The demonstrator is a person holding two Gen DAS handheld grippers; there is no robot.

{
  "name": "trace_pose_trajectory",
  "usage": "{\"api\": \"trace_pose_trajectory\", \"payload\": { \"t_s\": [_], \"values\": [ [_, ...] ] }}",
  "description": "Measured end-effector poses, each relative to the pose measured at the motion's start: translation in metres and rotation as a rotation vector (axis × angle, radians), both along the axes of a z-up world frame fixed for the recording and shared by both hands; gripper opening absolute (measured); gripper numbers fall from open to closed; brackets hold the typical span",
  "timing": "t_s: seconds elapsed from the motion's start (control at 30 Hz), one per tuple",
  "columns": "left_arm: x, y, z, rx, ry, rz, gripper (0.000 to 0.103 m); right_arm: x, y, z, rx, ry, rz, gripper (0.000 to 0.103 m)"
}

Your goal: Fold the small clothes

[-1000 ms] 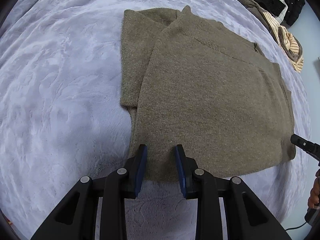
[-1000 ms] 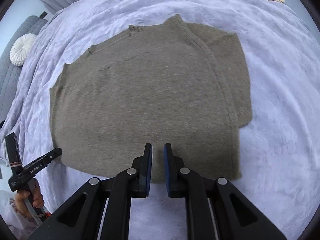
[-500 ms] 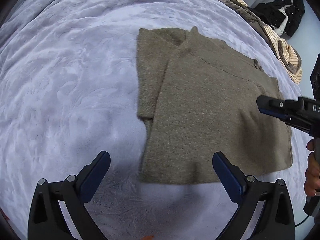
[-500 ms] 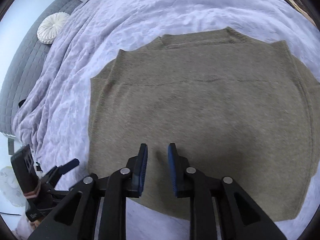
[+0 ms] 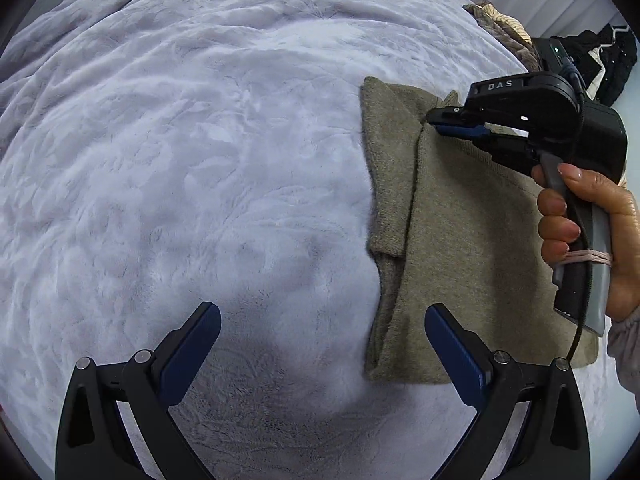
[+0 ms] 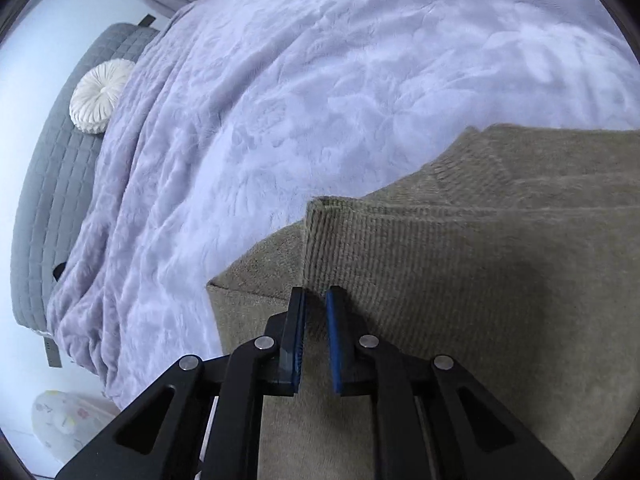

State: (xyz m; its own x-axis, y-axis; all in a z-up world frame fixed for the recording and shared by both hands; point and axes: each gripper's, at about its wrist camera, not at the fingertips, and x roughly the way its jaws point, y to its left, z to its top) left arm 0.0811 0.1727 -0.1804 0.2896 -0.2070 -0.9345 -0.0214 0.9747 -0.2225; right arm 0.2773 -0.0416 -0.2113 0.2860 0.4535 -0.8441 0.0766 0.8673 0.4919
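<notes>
Here the left tool (image 5: 322,354) hangs with its blue-padded jaws spread wide, gripping nothing, over the lavender plush bedspread (image 5: 200,160); its right finger overlaps the near hem of an olive-brown knit sweater (image 5: 460,248) that lies flat on the bed toward 3 o'clock in the left wrist view. One sleeve is folded in along the sweater's left edge, forming a long narrow flap.

The right tool (image 5: 434,119), seen from the left wrist camera at 2 o'clock, is carried in the person's right hand (image 5: 592,220), which wraps the handle; its tip sits over the collar end of the sweater. From its own camera the right tool (image 6: 316,304) shows jaws drawn narrow, a slim gap between the pads, poised low over the sweater (image 6: 460,300) just beside a raised ribbed edge of the knit. Whether any cloth sits between the pads cannot be told.

Beyond the sweater in the right wrist view, the bedspread (image 6: 320,80) runs up toward 12 o'clock. At 10 o'clock a round white pleated cushion (image 6: 100,98) rests against a grey quilted headboard (image 6: 52,184).

In the left wrist view a heap of other clothing (image 5: 504,28), striped and beige, lies at the bed's far edge near 1 o'clock, with dark garments (image 5: 612,60) just beyond it.
</notes>
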Motion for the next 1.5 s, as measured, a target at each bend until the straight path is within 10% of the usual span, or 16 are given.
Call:
{"api": "trace_pose_trajectory", "payload": {
  "t_s": [0.23,0.6,1.5],
  "values": [
    [0.007,0.000,0.000,-0.034,0.000,-0.017,0.102,0.004,0.009,0.015,0.014,-0.029,0.100,0.016],
    [0.009,0.016,-0.011,-0.045,0.077,0.028,0.102,-0.100,0.034,0.012,-0.076,0.033,0.272,0.016],
    [0.000,-0.048,-0.004,0.007,0.115,-0.114,0.102,-0.229,-0.073,0.022,0.166,0.168,-0.052,0.036]
  ]
}}
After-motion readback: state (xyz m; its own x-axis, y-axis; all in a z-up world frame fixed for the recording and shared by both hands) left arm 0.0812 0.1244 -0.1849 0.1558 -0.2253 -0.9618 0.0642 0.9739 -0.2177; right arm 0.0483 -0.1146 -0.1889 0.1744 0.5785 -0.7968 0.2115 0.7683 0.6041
